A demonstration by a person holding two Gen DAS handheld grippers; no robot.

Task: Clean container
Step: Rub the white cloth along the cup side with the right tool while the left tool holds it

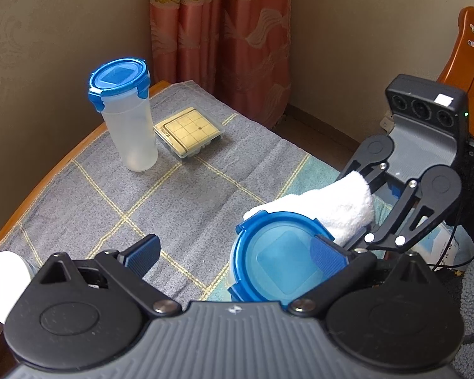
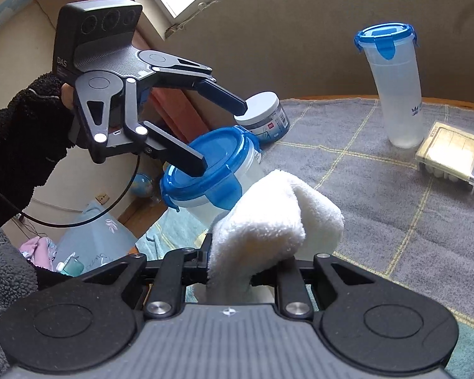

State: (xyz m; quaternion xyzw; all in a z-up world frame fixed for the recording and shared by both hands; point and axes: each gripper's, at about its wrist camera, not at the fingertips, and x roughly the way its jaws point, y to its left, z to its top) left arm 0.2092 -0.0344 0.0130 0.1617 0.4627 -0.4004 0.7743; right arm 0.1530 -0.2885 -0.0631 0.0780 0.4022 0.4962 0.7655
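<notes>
A short clear container with a blue clip lid (image 1: 278,268) (image 2: 205,164) stands near the table's edge. My left gripper (image 1: 233,249) (image 2: 219,135) is open wide. One of its fingers (image 2: 186,158) lies across the lid and the other is well off to the side, so the container is not between the jaws. My right gripper (image 2: 252,252) (image 1: 368,208) is shut on a folded white towel (image 2: 268,218) (image 1: 328,205). The towel rests against the container's side, just below the lid, and hides the right fingertips.
A tall clear container with a blue lid (image 1: 123,113) (image 2: 395,88) stands at the back on the grey checked tablecloth (image 1: 180,202). Beside it lies a clear box with a grid-patterned top (image 1: 189,132) (image 2: 448,154). A white-lidded jar (image 2: 262,117) sits by the left gripper. Beyond are a curtain and a wooden chair (image 1: 467,50).
</notes>
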